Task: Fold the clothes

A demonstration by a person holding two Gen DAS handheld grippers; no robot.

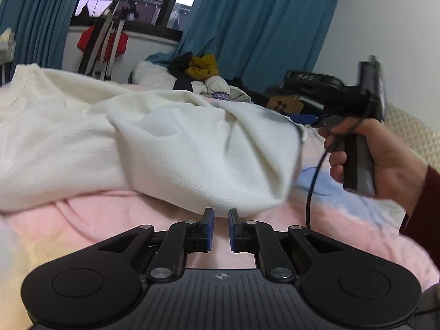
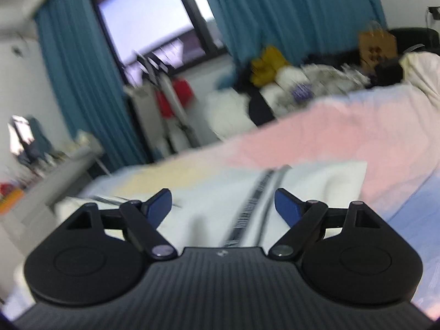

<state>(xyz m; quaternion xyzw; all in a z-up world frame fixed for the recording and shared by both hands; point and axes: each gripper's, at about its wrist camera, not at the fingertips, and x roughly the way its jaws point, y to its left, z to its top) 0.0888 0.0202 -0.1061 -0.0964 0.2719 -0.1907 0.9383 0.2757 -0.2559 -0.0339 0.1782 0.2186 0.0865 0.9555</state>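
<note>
A white garment [image 1: 115,137] lies rumpled across the pink bedcover [image 1: 115,220], with its right end raised. My left gripper [image 1: 220,216] sits just below the garment's lower edge, jaws a small gap apart with nothing between them. In the left wrist view the right gripper [image 1: 308,122], held in a hand, is at the garment's raised right corner; its fingers are hidden by cloth. In the blurred right wrist view my right gripper [image 2: 223,203] is wide open above white cloth [image 2: 316,181] with a dark striped band [image 2: 255,198].
A pile of clothes [image 1: 203,77] lies at the bed's far end, with a cardboard box [image 1: 284,104] beside it. Blue curtains [image 1: 261,24] frame a window. A folded rack [image 1: 104,44] leans by the wall. A desk [image 2: 55,176] stands left of the bed.
</note>
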